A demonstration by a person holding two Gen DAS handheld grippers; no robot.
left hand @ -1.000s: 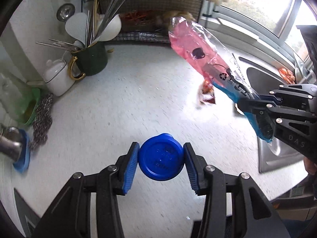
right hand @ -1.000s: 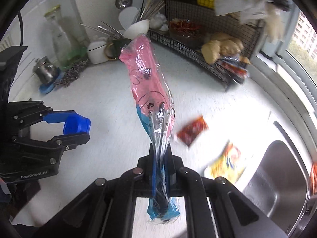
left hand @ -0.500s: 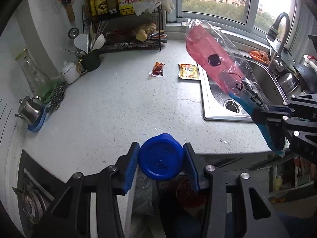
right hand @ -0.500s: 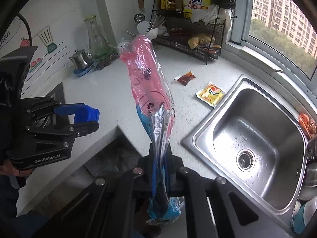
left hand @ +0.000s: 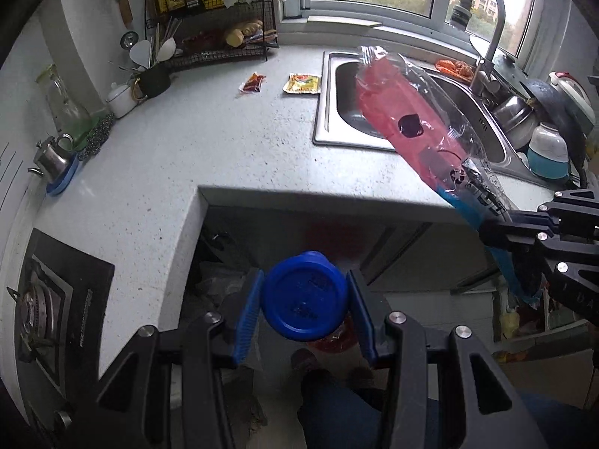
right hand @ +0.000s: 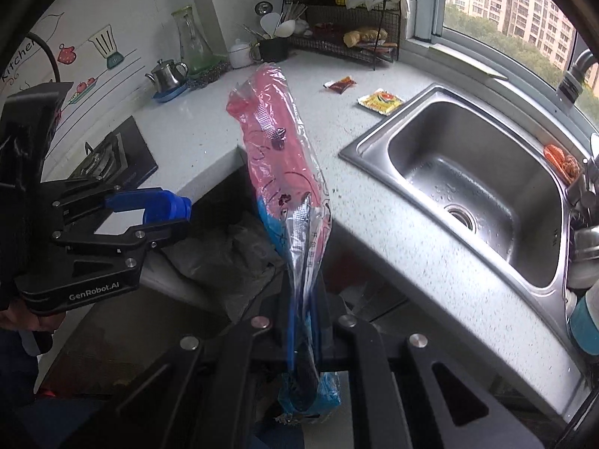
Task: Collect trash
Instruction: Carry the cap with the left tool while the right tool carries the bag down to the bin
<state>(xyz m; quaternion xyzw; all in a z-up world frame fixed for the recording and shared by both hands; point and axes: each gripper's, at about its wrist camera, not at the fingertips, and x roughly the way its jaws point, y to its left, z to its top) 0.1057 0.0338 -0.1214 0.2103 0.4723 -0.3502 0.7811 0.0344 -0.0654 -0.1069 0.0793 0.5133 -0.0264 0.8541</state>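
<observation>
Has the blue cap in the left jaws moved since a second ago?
Yes. The blue cap, clamped in the left gripper, was over the counter near the green mug; it now hangs past the counter's front edge, above the floor.

Your left gripper (left hand: pixel 305 308): black frame, blue ribbed pads, silver screws, white "GenRobot.AI" lettering | your right gripper (right hand: pixel 305 321): same black frame, silver screws | your clothing: dark blue.

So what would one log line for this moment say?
left gripper: shut on round blue plastic cap | right gripper: shut on pink-and-blue plastic wrapper | both past counter edge
</observation>
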